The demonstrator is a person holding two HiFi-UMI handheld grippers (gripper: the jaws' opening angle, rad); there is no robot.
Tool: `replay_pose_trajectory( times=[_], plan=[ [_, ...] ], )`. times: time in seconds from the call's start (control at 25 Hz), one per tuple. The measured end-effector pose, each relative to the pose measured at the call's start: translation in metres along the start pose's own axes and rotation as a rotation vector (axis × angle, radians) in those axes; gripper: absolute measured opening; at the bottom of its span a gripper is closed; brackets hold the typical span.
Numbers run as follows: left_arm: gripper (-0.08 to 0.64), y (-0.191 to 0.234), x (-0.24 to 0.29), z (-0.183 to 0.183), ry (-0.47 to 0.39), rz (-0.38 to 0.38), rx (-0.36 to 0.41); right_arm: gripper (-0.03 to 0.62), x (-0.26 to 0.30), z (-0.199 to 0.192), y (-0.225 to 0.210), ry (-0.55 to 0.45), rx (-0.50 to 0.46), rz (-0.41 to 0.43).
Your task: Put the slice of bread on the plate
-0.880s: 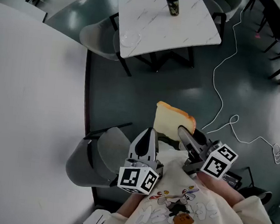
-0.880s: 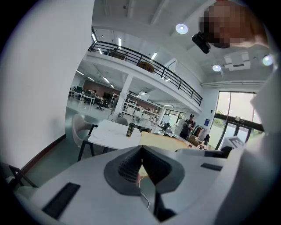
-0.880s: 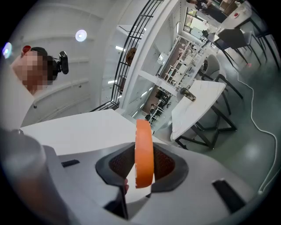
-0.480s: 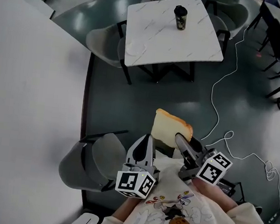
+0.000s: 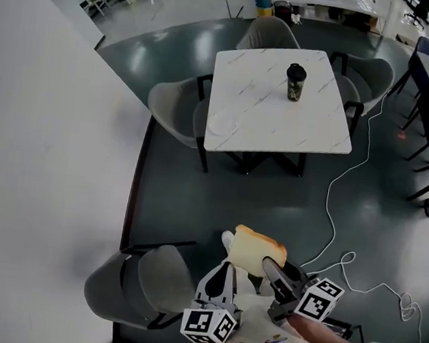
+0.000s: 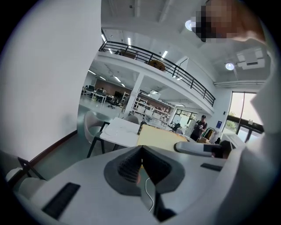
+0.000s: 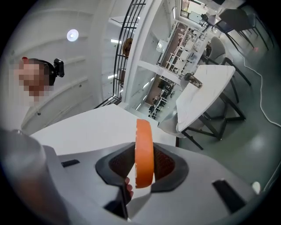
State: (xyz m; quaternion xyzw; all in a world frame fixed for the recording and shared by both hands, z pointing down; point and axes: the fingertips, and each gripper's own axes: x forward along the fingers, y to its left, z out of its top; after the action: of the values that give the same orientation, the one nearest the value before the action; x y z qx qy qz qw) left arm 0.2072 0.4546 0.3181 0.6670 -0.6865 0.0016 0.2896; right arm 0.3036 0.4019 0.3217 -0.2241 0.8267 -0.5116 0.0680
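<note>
My right gripper [image 5: 271,269] is shut on a slice of bread [image 5: 257,248], held upright on its edge in the air over the dark floor. In the right gripper view the orange crust [image 7: 144,153] stands edge-on between the pads. The left gripper [image 5: 222,276] floats just to the left of it, shut and empty; its jaws [image 6: 141,161] meet with nothing between them. Far ahead stands a white marble table [image 5: 266,111] with a faint clear plate [image 5: 222,123] near its left edge and a dark cup [image 5: 295,82].
Grey chairs [image 5: 177,108] ring the table, and another grey chair [image 5: 141,287] is close at my lower left. A white cable [image 5: 334,206] snakes over the floor on the right. A white wall [image 5: 41,156] fills the left side.
In the head view the table has slid down and to the right, nearer the middle. Both grippers and the bread sit lower in the picture. The grip on the bread is unchanged.
</note>
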Motion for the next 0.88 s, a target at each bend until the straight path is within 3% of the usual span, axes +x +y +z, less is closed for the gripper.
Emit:
replay_pose_trajectory(
  times=[0.16,0.36,0.68,0.88],
  plan=[
    [0.009,0.025,0.025,0.014,0.022,-0.014,-0.025,0.1,0.031,0.013,-0.01,-0.006,0.01,-0.051],
    [0.009,0.063,0.058,0.064,-0.017,-0.039,-0.048,0.1,0.091,0.035,0.0,0.007,-0.03,-0.068],
    [0.009,0.121,0.091,0.138,-0.061,-0.113,0.006,0.1,0.176,0.072,0.03,-0.089,-0.08,-0.103],
    [0.009,0.151,0.105,0.156,-0.074,-0.186,0.026,0.1,0.211,0.075,0.028,-0.154,-0.071,-0.129]
  ],
)
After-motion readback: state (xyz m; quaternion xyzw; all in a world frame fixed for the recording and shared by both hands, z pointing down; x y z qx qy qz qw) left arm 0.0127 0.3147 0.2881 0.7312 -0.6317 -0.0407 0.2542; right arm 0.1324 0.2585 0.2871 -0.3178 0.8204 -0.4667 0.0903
